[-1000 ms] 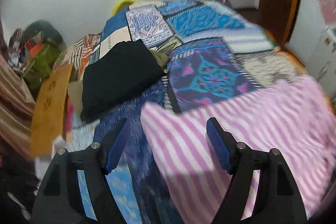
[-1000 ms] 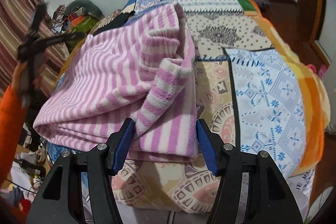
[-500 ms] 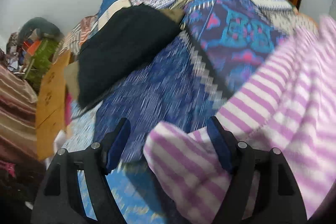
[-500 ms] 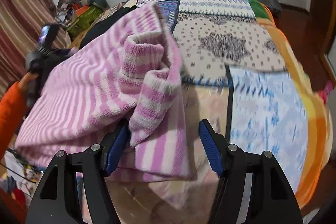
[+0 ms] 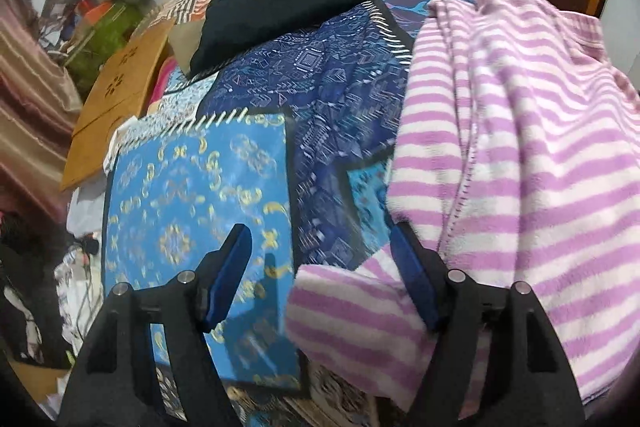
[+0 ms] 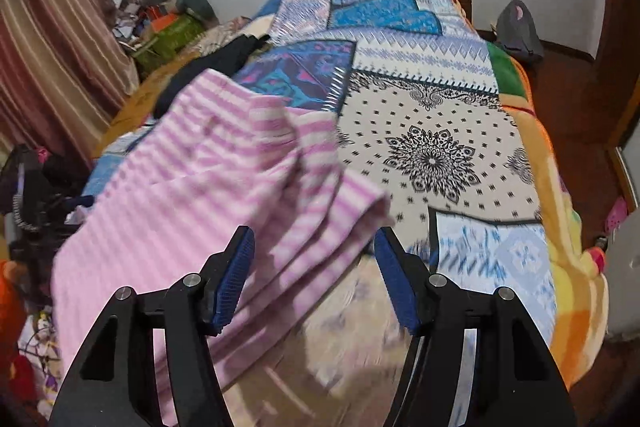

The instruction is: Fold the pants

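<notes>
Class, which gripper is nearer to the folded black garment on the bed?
Left. The left gripper sits just down the bed from the black garment; the right gripper has the striped pants in between.

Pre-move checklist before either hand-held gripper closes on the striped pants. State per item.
1. Left hand-held gripper open: ok, jaws apart.
2. Fabric between left jaws: not ok, only a corner of the pink striped pants sits by its right finger; most of the gap shows the patchwork bedspread.
3. Right hand-held gripper open: ok.
4. Fabric between right jaws: ok, pants edge lies in the gap, pads not pressing.
5. Pants lying flat: not ok, bunched and layered.
6. Black folded garment apart from the pants: ok.
</notes>
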Demonstrator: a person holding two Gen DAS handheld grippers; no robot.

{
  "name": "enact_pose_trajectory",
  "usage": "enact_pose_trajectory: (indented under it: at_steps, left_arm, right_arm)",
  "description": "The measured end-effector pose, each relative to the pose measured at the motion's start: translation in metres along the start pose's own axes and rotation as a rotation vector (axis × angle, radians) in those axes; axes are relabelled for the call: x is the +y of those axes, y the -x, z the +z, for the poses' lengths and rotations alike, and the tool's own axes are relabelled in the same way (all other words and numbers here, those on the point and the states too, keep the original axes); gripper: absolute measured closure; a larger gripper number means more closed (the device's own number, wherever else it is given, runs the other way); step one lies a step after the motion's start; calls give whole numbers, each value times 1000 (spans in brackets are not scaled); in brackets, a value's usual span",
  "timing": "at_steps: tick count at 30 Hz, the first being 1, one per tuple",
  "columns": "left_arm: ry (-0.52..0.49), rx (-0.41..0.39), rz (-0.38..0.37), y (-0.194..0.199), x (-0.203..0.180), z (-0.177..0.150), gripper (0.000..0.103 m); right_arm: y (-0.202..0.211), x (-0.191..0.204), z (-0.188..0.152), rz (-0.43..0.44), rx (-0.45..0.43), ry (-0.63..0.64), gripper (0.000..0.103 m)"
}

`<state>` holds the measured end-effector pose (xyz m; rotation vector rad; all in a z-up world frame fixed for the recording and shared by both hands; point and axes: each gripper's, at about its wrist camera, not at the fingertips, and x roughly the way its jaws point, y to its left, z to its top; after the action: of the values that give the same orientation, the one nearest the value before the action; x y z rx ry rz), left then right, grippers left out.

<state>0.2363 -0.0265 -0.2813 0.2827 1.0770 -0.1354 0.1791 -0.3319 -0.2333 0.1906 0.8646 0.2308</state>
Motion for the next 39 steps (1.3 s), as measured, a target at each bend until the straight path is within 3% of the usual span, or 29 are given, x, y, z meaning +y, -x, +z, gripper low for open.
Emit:
enact_pose_trajectory:
  at_steps: [6,9,12,17,19,22,26,31,37,39]
  left_arm:
    - [38,-13,-27,18,-9,-15,33]
    - [43,-44,-30,32,-23,-25,39]
    - [51,-67,-48,44,-35,-33,39]
    - [73,-75,-70,56,-45,-39,39]
    - [70,-78,-59,59,-45,-39,39]
    - [90,-90,-87,66,-37,-35,39]
    - [128,-131,-123,79,-20,-16,39]
    - [96,-177,-152,80,-16,29,38]
    - [26,-177,-239,55,-36,91,39]
    - [-10,-167,-273,44,-48,107,44]
  right_arm:
    - [54,27,-35,26,-54,18,44]
    - [66,40,-53,55,-50,32,44]
    - [61,53,-67,77,-27,65,44]
    - [27,54,-80,-3,42,138,44]
    - [22,43,-81,15,41,119,37]
    - [22,29,-78,-5,36,86,37]
    - [29,25,-70,-19,34,82,37]
    - [45,15,-44,-9,-62,33,37]
    - [30,7,-4,-13,-121,15,37]
    - [22,5,5,-13,-126,22,39]
